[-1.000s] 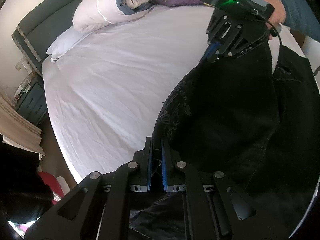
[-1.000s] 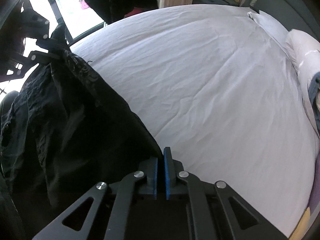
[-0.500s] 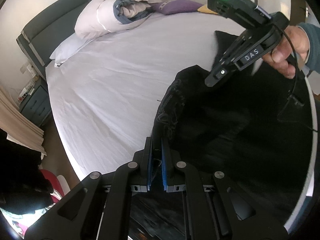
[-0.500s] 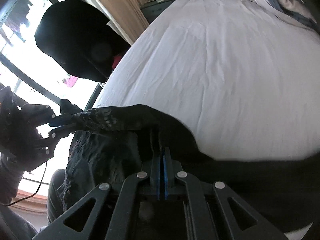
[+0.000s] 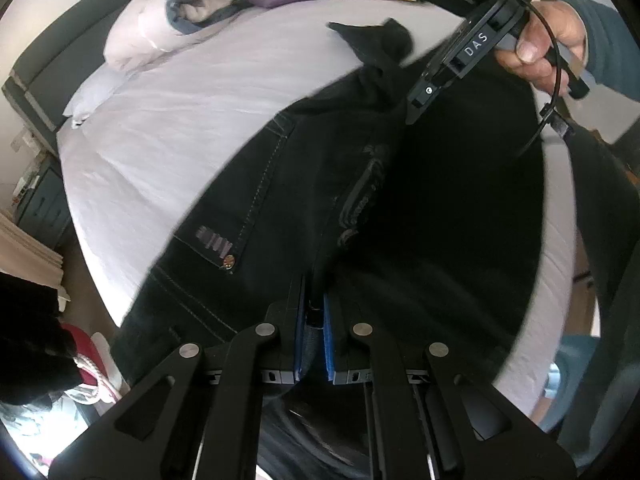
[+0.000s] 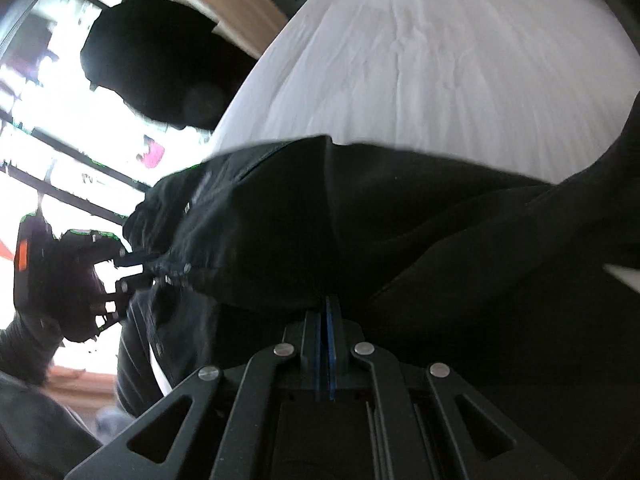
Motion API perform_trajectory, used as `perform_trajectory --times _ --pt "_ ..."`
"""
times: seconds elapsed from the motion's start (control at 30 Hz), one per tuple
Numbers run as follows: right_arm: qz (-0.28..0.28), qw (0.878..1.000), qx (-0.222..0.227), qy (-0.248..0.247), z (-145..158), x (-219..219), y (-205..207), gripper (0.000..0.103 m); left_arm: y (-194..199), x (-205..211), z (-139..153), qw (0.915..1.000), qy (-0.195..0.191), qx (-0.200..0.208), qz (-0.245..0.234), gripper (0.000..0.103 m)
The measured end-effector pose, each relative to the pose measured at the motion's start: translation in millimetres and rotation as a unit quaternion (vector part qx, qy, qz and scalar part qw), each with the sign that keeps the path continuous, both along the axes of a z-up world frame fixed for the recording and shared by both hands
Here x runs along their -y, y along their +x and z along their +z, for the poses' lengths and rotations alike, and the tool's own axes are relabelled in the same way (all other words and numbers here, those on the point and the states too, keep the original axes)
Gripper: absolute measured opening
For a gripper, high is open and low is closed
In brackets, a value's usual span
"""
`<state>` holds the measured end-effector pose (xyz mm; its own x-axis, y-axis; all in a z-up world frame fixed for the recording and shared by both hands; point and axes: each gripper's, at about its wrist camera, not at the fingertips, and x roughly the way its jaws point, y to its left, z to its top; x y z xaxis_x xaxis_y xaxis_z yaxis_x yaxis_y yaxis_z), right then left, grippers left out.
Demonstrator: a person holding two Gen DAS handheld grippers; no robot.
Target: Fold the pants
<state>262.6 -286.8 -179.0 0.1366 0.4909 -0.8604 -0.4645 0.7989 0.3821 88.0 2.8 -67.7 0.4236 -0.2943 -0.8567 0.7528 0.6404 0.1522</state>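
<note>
Both the left tool [image 5: 311, 314] and the right tool [image 6: 323, 312] are clamped on the black jeans [image 5: 304, 184], spread across the centre of the frame over the bed [image 5: 168, 120], with folding seemingly barely begun

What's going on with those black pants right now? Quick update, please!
Left gripper and right gripper both clamped on black pants. Pants stretched over white bed. Nothing in the way.

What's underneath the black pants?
Under the black pants is the white bed sheet. You can see it all around them, but the part right beneath is covered, so anything lying there stays hidden.
</note>
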Motion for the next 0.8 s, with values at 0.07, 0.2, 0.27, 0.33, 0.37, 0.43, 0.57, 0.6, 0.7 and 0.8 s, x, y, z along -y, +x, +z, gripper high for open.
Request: perform_trajectory --times 0.07,0.2,0.27,0.33,0.37,0.43,0.57,0.6,0.7,0.8 --pt "0.016 1.0 0.009 -0.023 0 -3 -17 0.004 -13 5 -4 0.9999 0.004 -0.004 -0.012 0.007" --pt "0.036 0.997 0.03 -0.055 0 1 -48 0.004 -30 11 -11 0.9996 0.014 -0.008 -0.025 0.007" --pt "0.041 0.996 0.042 -0.067 1 2 -65 0.004 -34 14 -13 0.9994 0.017 -0.01 -0.029 0.007" --pt "0.047 0.994 0.053 -0.085 2 7 -81 0.004 -39 17 -14 0.9991 0.023 -0.009 -0.035 0.007" --pt "0.053 0.991 0.065 -0.101 1 8 -94 0.004 -41 19 -15 0.9989 0.025 -0.01 -0.038 0.007" --pt "0.065 0.986 0.085 -0.129 1 1 -113 0.004 -45 21 -16 0.9987 0.027 -0.012 -0.04 0.007" --pt "0.06 0.986 0.091 -0.128 -1 -1 -126 0.004 -54 22 -17 0.9988 0.025 -0.016 -0.039 0.007" --pt "0.057 0.985 0.096 -0.129 -1 -3 -129 0.004 -57 24 -15 0.9987 0.026 -0.016 -0.04 0.007" --pt "0.057 0.982 0.11 -0.139 1 -4 -138 0.004 -67 26 -19 0.9986 0.031 -0.013 -0.041 0.007" --pt "0.063 0.98 0.119 -0.15 7 -6 -142 0.004 -62 27 -16 0.9989 0.026 -0.013 -0.036 0.007"
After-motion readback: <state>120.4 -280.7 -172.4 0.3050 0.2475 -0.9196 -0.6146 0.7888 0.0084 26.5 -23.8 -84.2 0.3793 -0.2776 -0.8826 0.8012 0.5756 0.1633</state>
